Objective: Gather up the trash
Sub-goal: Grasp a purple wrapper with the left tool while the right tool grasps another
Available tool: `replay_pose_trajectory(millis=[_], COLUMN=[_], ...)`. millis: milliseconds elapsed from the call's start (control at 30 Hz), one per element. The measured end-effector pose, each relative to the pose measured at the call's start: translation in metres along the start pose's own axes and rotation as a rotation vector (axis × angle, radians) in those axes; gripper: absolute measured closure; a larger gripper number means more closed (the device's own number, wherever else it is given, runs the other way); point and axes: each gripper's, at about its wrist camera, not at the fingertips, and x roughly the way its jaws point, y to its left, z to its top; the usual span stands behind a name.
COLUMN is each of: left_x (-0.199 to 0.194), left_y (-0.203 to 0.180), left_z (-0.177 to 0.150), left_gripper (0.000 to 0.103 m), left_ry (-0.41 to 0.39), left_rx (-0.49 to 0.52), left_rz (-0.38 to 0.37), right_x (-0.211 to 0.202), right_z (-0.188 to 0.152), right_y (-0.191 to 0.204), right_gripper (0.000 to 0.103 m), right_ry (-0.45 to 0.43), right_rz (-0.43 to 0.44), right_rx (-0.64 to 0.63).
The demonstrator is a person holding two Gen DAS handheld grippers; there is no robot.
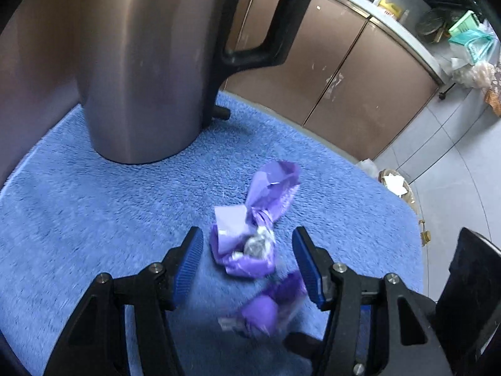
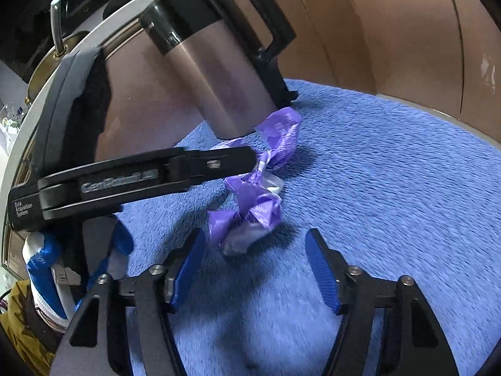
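On the blue fuzzy worktop (image 1: 94,206) sits a purple wrapper (image 1: 250,238), crumpled and twisted, with a bit of silvery foil showing in the middle. From the left wrist view it lies right between the tips of the left hand-held gripper (image 1: 247,250), jaws apart with the wrapper in the gap; I can't see either blue pad pressing on it. A second, blurrier purple bit (image 1: 269,307) shows lower down at about 6 o'clock of the first, closer to the camera.

That same view has stuff the other one doesn't: a wicker bin (image 1: 397,188) with white paper in it on the floor at 3 o'clock, and brown cabinet doors (image 1: 360,87) running off toward 1 o'clock. The steel kettle (image 1: 141,78) fills the 11 o'clock area.

Over in the right wrist view you get the left tool from the side, coming in from 9 o'clock with its tip at the wrapper (image 2: 250,200), plus a blue-and-white gloved hand (image 2: 47,269) gripping its handle at 8 o'clock. Kettle (image 2: 219,72) is at 12 o'clock, just touching the wrapper's far end. The right hand-held gripper (image 2: 253,247) is angled down at the worktop, jaws apart, the wrapper's near end just ahead of the tips, nothing clamped.
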Motion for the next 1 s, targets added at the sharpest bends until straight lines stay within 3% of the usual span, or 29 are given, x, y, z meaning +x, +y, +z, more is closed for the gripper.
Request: replay_pose_trajectory(millis=[200, 333, 433, 667, 1000], left_x=[0.018, 0.01, 0.001, -0.041, -0.12], left_y=[0.017, 0.027, 0.039, 0.067, 0.062], left_z=[0.001, -0.006, -0.013, -0.048, -0.108], left_gripper=[0.047, 0.062, 0.064, 0.064, 0.064], left_ry=[0.024, -0.003, -0.023, -0.075, -0.137], left_rx=[-0.049, -0.079, -0.137, -0.234, -0.228], left_rz=[-0.021, -0.049, -0.071, -0.074, -0.042], right_x=[0.023, 0.032, 0.035, 0.027, -0.032], right_z=[0.008, 0.008, 0.009, -0.001, -0.032], right_y=[0.004, 0.006, 0.007, 0.011, 0.028], right_gripper=[0.045, 0.052, 0.055, 0.058, 0.058], right_ry=[0.013, 0.023, 0.027, 0.022, -0.028], right_rz=[-0.003, 0.003, 0.011, 0.013, 0.027], right_rx=[0.01, 0.003, -0.012, -0.009, 0.006])
